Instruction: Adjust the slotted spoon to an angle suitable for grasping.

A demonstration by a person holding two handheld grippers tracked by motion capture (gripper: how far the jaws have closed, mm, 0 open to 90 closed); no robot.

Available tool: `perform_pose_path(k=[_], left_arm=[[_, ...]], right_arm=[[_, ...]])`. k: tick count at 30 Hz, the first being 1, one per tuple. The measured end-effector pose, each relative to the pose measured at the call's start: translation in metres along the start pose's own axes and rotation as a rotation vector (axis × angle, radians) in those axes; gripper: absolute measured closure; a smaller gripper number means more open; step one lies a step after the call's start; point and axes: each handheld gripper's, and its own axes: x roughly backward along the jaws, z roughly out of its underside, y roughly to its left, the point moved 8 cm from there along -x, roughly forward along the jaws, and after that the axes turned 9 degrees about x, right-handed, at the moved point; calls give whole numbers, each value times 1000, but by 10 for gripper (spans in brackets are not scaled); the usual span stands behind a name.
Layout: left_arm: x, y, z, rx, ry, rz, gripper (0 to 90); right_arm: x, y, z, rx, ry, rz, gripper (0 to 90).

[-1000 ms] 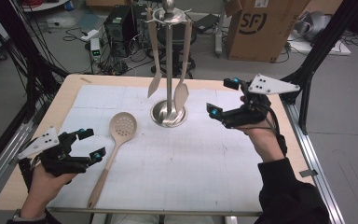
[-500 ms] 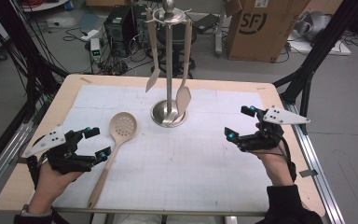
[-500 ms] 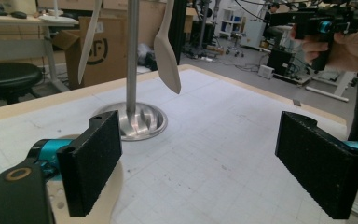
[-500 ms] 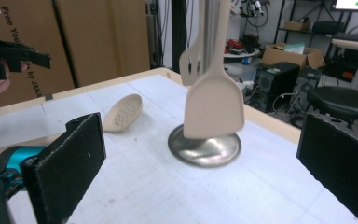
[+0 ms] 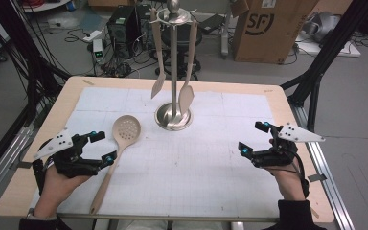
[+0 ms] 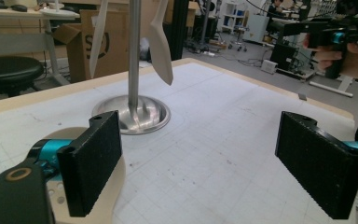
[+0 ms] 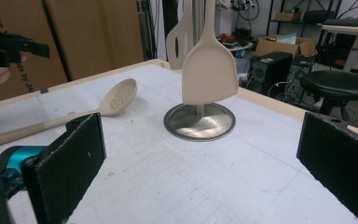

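Note:
A steel utensil stand (image 5: 173, 117) rises at the table's far middle, with a beige spatula (image 5: 188, 64) and a second beige utensil (image 5: 156, 57) hanging from its top. On the white mat, left of the stand, lies a beige slotted spoon (image 5: 124, 130), its handle running toward the near edge. My left gripper (image 5: 102, 147) is open just left of the spoon's handle, and the spoon's head (image 6: 109, 198) lies under its left jaw. My right gripper (image 5: 252, 138) is open at the right side, holding nothing. The right gripper view faces the spatula (image 7: 209, 70) and the stand's base (image 7: 199, 122).
A gridded white mat (image 5: 196, 163) covers the wooden table (image 5: 287, 103). Behind the table are a cardboard box (image 5: 263, 28), a computer case, cables and black frame legs. Metal rails run along both table sides.
My right gripper has drawn back from beside the stand toward the near right edge. The left gripper has hardly shifted. The hanging utensils have swung slightly.

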Motion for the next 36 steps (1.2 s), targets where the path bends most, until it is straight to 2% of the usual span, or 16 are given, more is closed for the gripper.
perform_pose_path(k=[6,10,12,16,20,23,28,36], left_arm=[[-3,9,9,0,20,-25,169],[-4,16,14,0,36,-47,249],[-4,21,18,6,52,-62,336],[-6,29,26,22,89,-67,549],[-10,30,32,-22,130,-95,793],[-13,34,38,-32,172,-120,889],[-18,43,50,-26,245,-136,897],[-22,56,64,6,303,-145,897]], right_arm=[[5,1,-1,-4,-9,-1,2],[3,2,1,-9,-6,-11,2],[2,4,3,-7,-1,-20,2],[2,6,6,-9,9,-30,2],[4,5,7,-14,7,-27,2],[4,5,8,-15,7,-25,2],[5,7,9,-15,8,-28,2],[4,7,12,-21,19,-33,2]])
